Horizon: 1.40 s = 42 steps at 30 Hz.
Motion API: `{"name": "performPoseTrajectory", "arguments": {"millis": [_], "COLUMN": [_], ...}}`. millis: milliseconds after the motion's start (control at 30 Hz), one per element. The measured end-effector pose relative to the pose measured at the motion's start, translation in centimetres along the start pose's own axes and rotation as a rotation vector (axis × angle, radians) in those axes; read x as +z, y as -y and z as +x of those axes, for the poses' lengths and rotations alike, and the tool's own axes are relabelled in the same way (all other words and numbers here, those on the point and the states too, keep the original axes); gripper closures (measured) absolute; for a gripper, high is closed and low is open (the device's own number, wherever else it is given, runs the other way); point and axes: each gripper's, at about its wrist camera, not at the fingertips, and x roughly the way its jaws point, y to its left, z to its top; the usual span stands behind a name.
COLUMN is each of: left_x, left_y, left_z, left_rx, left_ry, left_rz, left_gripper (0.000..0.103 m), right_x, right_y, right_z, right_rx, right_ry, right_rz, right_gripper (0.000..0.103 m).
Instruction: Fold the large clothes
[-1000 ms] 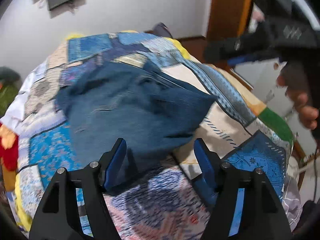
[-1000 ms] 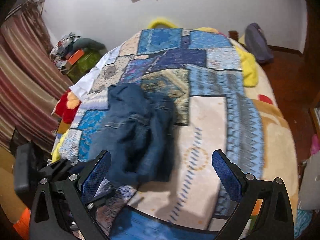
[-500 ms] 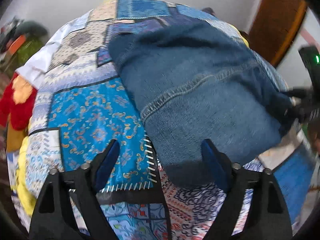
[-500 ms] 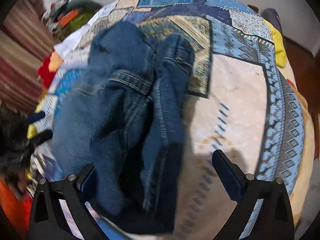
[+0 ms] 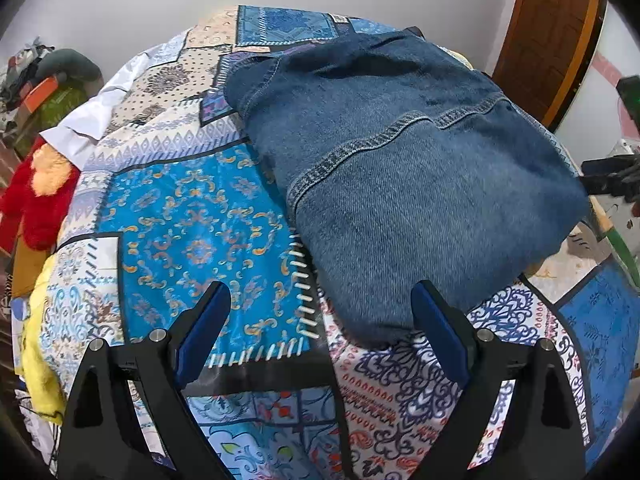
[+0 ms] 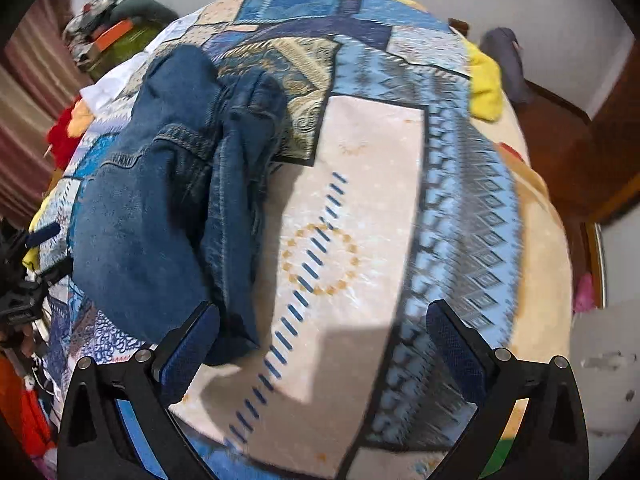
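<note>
A pair of blue jeans (image 5: 400,152) lies in a rumpled, folded heap on a patchwork bedspread (image 5: 192,232). My left gripper (image 5: 320,328) is open and empty, its right finger close to the near end of the jeans. In the right wrist view the jeans (image 6: 168,200) lie at the left, bunched with seams showing. My right gripper (image 6: 316,348) is open and empty, its left finger beside the jeans' near edge, over the cream patch of the bedspread (image 6: 360,208).
A red and orange plush item (image 5: 36,196) and a white cloth (image 5: 88,120) lie at the bed's left edge. A pile of clothes (image 6: 116,28) sits by the wall. A wooden door (image 5: 548,32) stands at the right. A yellow cloth (image 6: 484,84) lies at the far bed edge.
Both grippers have swung and come down close over the bed. The jeans now fill much more of both views. Both stay open.
</note>
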Motion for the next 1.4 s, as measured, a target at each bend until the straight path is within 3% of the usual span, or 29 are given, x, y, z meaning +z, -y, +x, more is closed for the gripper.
{"name": "performPoseTrajectory", "arguments": {"millis": [167,367,567,800,933,1067,1133,1233,1400], "left_x": [0.4,2.8,7.1,12.1,13.8,14.9,15.1,15.0,13.6], "left_y": [-1.0,-1.9,-2.8,-4.7,-5.6,-6.2,-6.2,-6.1,-6.6], "left_z": [-0.6,-2.5,-0.3,7.2,11.3,11.8,11.2,9.4,4.6], "left_rx": [0.027,0.036,-0.018,-0.076,-0.075,-0.067,-0.048,0.045,0.012], "left_ry": [-0.004,0.085,0.101,-0.005,-0.053,-0.045,-0.039,-0.001,0.093], "left_rz": [-0.035,-0.045,-0.082,-0.151,-0.201,-0.230,-0.228,-0.191,-0.202], "left_gripper": [0.011,0.011,0.011,0.011,0.011,0.011,0.011,0.013,0.013], "right_x": [2.5,7.2,12.5,16.5,16.9,15.9,15.4,14.2,12.3], "right_y": [-2.6,-7.0,-9.2,-6.8,-4.3,-2.3,-1.4,-0.7,-1.2], "right_z": [-2.9,-3.0,2.9,8.4,11.1,10.6,9.7,8.2,4.6], "right_rx": [0.076,0.105,0.067,0.057,0.152,0.186,0.190,0.185,0.124], "right_ry": [0.073,0.145,0.047,-0.014,-0.079,-0.043,-0.029,-0.034,0.006], "right_rz": [-0.014,-0.082,-0.088,-0.035,-0.017,-0.020,-0.012,0.025,0.011], "right_gripper": [0.000,0.000,0.000,0.000,0.000,0.000,0.000,0.000,0.000]}}
